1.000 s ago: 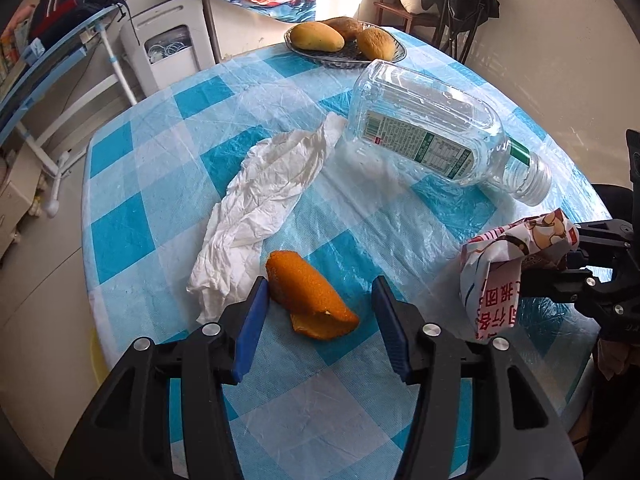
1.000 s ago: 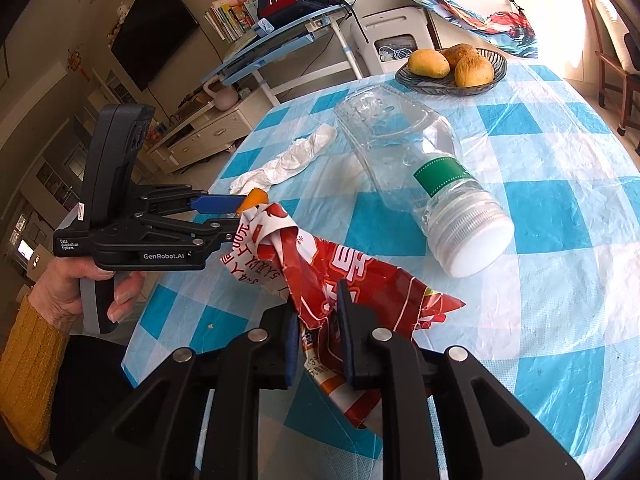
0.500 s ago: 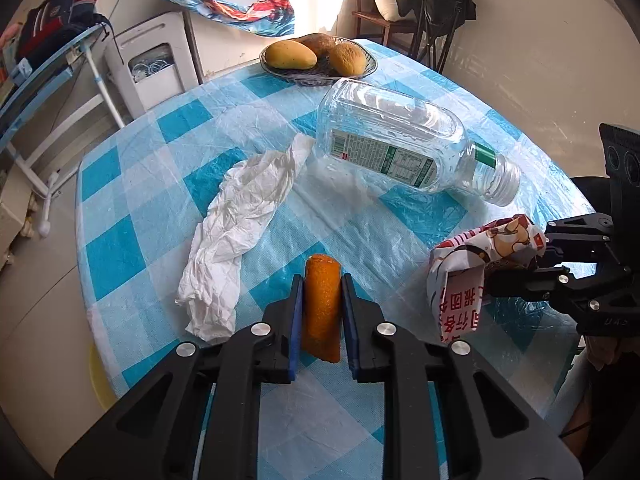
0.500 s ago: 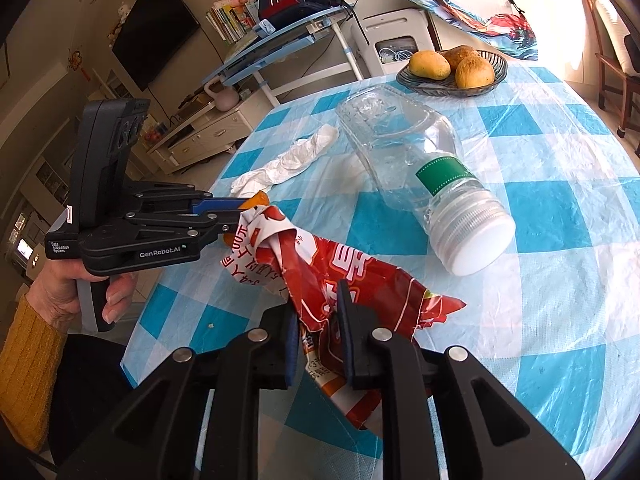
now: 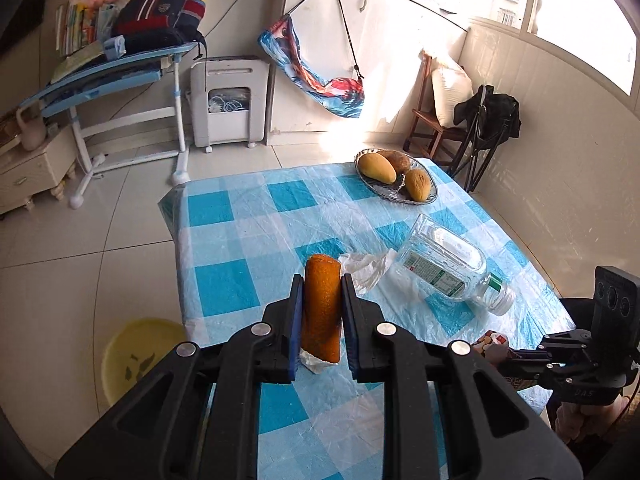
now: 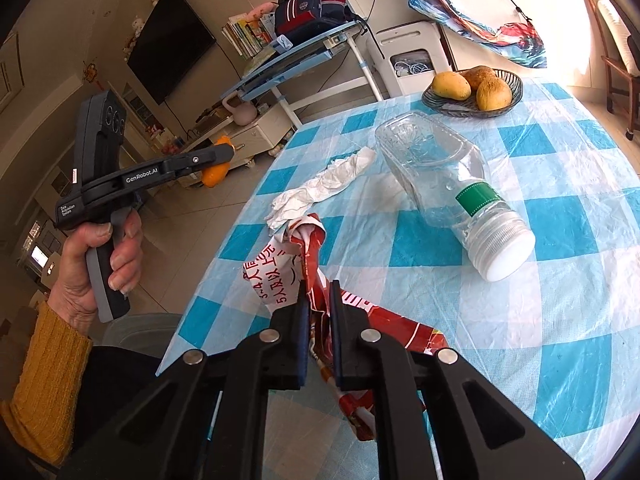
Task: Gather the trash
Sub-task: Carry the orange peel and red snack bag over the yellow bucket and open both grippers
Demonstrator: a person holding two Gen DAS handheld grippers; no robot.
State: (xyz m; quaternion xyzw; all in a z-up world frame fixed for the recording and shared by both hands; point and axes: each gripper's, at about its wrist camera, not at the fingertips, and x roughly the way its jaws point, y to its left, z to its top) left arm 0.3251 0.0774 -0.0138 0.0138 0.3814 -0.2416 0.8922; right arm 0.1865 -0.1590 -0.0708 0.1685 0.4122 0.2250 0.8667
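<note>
Checked table [image 5: 240,292] fills frame center; clear bottle [image 5: 448,264] lies on it w/ tissue [image 5: 366,268] touching.

Left gripper [image 5: 320,312] clenched on orange peel [image 5: 322,312], lifted. Right gripper [image 6: 318,320] pinches red wrapper [image 6: 280,276] at lower center.

Only left view shows yellow bin [image 5: 140,356], lower left.
</note>
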